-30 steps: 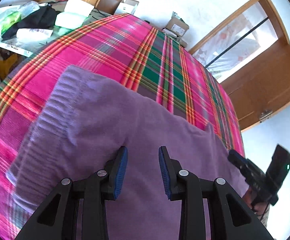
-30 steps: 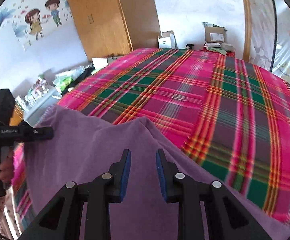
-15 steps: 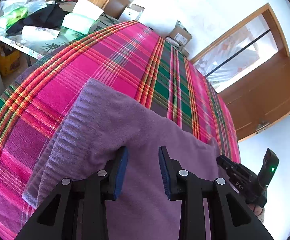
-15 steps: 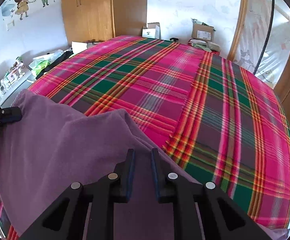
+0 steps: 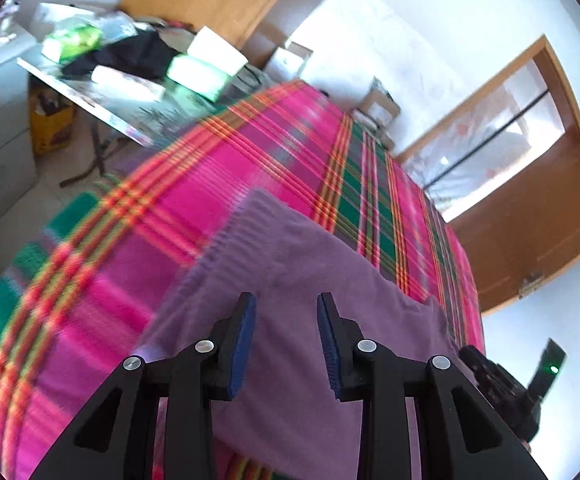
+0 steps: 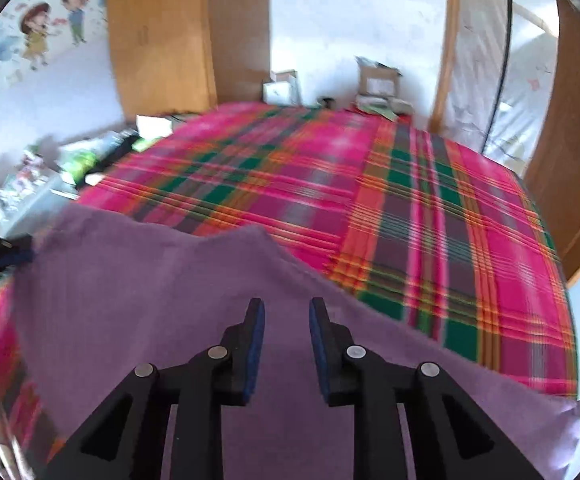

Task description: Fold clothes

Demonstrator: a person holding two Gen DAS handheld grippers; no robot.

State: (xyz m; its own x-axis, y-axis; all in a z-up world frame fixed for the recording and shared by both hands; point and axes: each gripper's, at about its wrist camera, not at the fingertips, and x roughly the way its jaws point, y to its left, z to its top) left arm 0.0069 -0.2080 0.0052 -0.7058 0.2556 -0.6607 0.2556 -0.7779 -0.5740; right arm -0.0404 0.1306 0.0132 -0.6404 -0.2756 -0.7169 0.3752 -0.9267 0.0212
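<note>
Left gripper (image 5: 286, 340): I'm holding its fingers apart over the purple garment (image 5: 310, 280), nothing pinched.
Right gripper (image 6: 286, 344): its jaws have just been opening; they're standing apart above the cloth, gripping nothing.
Garment: it's lying spread on the plaid bedspread (image 6: 410, 208), near its closest edge, likely so I'm free to pick fold corners.
</note>
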